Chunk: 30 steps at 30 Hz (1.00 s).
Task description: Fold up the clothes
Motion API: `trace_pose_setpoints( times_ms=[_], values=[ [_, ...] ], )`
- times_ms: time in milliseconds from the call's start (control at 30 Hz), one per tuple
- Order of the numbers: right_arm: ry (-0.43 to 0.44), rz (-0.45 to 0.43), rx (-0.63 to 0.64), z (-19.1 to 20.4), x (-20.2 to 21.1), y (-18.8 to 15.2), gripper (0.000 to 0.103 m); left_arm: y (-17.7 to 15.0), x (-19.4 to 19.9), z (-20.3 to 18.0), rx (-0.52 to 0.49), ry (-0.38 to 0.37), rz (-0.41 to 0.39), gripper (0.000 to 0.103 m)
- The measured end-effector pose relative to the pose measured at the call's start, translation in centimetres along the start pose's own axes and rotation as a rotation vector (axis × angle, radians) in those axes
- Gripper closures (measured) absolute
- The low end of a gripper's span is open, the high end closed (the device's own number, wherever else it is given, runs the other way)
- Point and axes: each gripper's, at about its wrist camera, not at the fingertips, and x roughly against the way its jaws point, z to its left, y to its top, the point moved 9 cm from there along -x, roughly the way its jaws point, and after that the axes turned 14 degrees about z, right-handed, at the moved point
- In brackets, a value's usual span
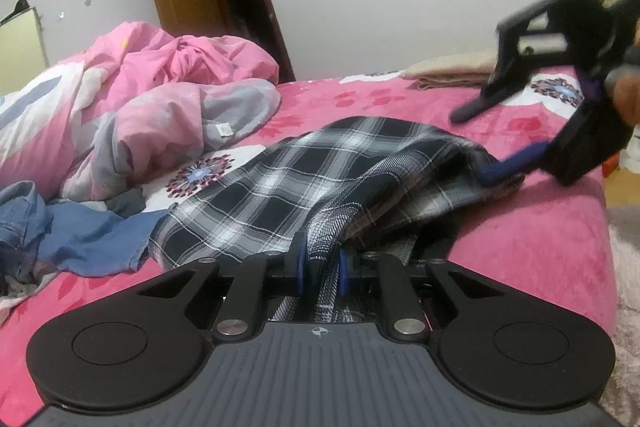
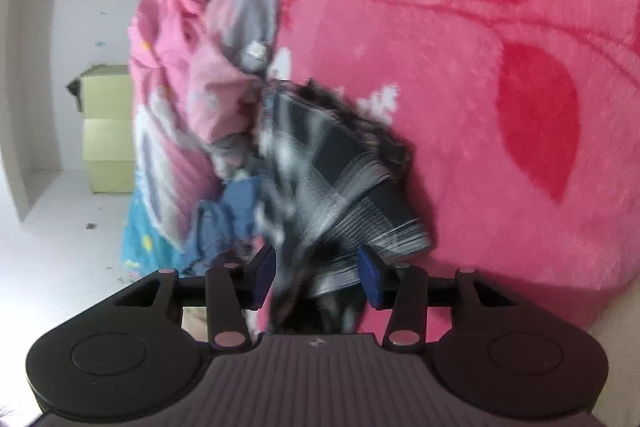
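A black-and-white plaid garment (image 1: 304, 171) lies spread on the pink bed cover (image 1: 520, 239). My left gripper (image 1: 320, 267) is at its near edge, shut on a bunched fold of the plaid cloth. My right gripper (image 1: 472, 149) is at the garment's right end, held by a hand. Its lower blue finger (image 1: 508, 167) rests on the cloth and the other finger is raised clear above. In the right wrist view the plaid garment (image 2: 332, 187) runs between the blue pads of the right gripper (image 2: 317, 275). The pads stand apart and do not pinch it.
A crumpled pink quilt (image 1: 132, 95) fills the left of the bed, and a blue denim garment (image 1: 68, 239) lies in front of it. Folded beige cloth (image 1: 452, 69) sits at the back right. The bed edge (image 1: 604, 227) drops off on the right. Cardboard boxes (image 2: 106, 131) stand by the wall.
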Motion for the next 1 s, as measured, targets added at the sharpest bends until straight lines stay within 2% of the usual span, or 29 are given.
trace_pose_setpoints(
  times_ms=[100,200,300,500,533,600,633,733,900,933,1000],
  values=[
    [0.015,-0.045,-0.03,-0.5,-0.7,1.3,0.055,-0.1,0.2,-0.2,-0.01,-0.006,-0.002,0.089],
    [0.211,-0.131,-0.084,-0.3,-0.4,2.2,0.055,-0.3,0.2,-0.3,-0.018,-0.005,-0.005,0.089],
    [0.352,-0.18,-0.143,-1.1,-0.6,2.0,0.055,-0.5,0.2,-0.4,-0.022,-0.008,-0.005,0.09],
    [0.365,-0.22,-0.215,-2.1,-1.5,2.4,0.056,-0.8,0.3,-0.9,-0.052,-0.008,-0.012,0.09],
    [0.366,-0.227,-0.21,-1.9,-1.5,2.5,0.061,-0.8,0.2,-0.9,-0.056,-0.008,-0.014,0.09],
    [0.376,-0.24,-0.197,-1.5,-1.5,2.6,0.081,-0.9,0.2,-1.0,-0.061,-0.006,-0.016,0.09],
    [0.418,-0.237,-0.184,-1.2,-1.6,2.7,0.092,-1.0,0.2,-1.1,-0.065,-0.004,-0.016,0.09],
    [0.552,-0.224,-0.17,-1.1,-2.0,3.1,0.097,-1.1,0.1,-1.4,-0.088,0.008,-0.018,0.09],
    [0.586,-0.182,-0.295,-2.8,-2.5,3.7,0.095,-1.2,0.0,-1.5,-0.108,0.016,-0.011,0.09],
    [0.577,-0.167,-0.296,-2.6,-2.4,3.7,0.092,-1.2,0.0,-1.5,-0.111,0.018,-0.01,0.09],
    [0.529,-0.162,-0.268,-2.2,-1.4,3.7,0.076,-1.3,-0.1,-1.6,-0.121,0.021,-0.007,0.089]
  ],
)
